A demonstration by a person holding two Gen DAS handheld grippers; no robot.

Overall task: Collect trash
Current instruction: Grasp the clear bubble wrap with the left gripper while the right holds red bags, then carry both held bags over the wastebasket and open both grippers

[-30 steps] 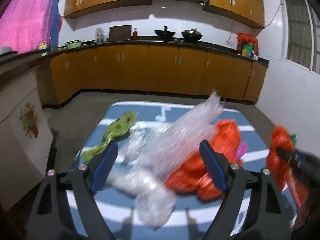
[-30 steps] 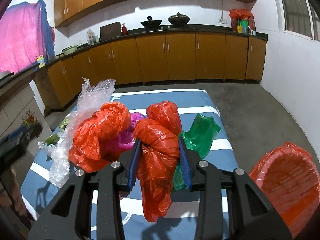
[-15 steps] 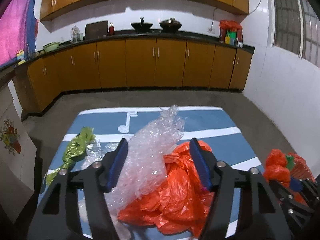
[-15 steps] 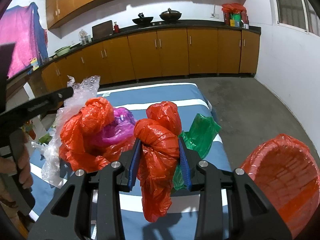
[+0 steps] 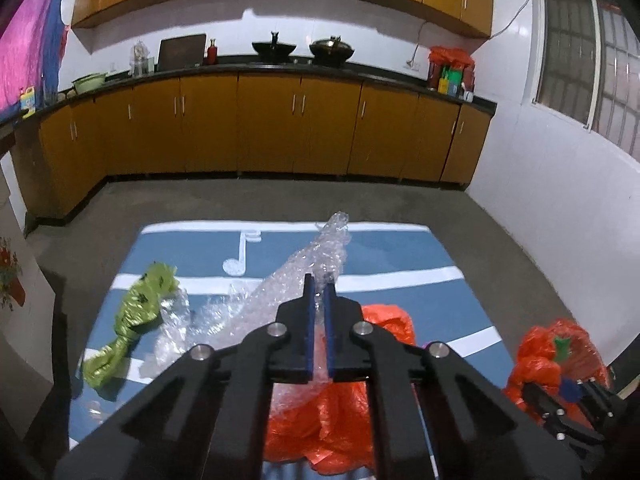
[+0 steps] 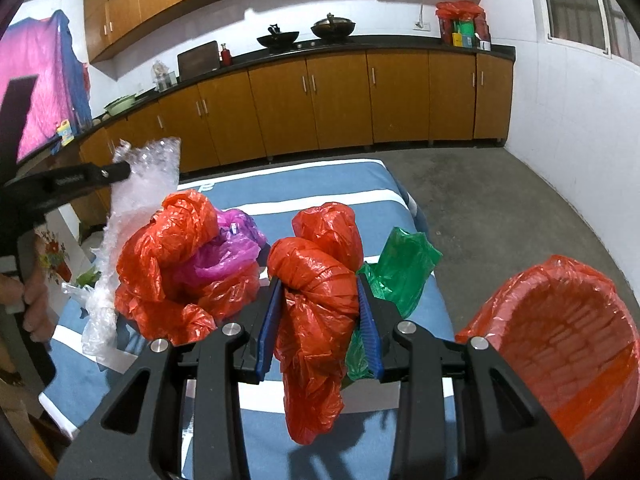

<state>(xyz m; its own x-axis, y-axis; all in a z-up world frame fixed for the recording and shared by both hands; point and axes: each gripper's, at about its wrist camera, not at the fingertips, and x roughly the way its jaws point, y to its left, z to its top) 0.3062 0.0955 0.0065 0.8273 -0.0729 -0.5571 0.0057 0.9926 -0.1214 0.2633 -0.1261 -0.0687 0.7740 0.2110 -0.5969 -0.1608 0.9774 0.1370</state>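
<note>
My left gripper (image 5: 318, 280) has its jaws closing tight on a long piece of clear bubble wrap (image 5: 332, 236), which sticks up past the pads and trails down to the left. Under it lies a crumpled red bag (image 5: 384, 324). In the right wrist view the left gripper (image 6: 116, 170) holds the bubble wrap (image 6: 148, 176) above the pile. My right gripper (image 6: 319, 280) is shut on a twisted red plastic bag (image 6: 316, 304) that hangs below the pads. A green bag (image 6: 404, 268) presses against its right finger.
A red bag (image 6: 176, 272) and a purple bag (image 6: 228, 248) are heaped on the blue-and-white striped table (image 5: 380, 256). A light green bag (image 5: 140, 308) lies at its left. A red-lined basket (image 6: 560, 340) stands at the right. A person's hand (image 6: 36, 300) is at the left edge.
The left gripper's jaws have gone from wide open around the bubble wrap to shut on it, and it has shifted and lifted slightly. The right gripper keeps its hold and place.
</note>
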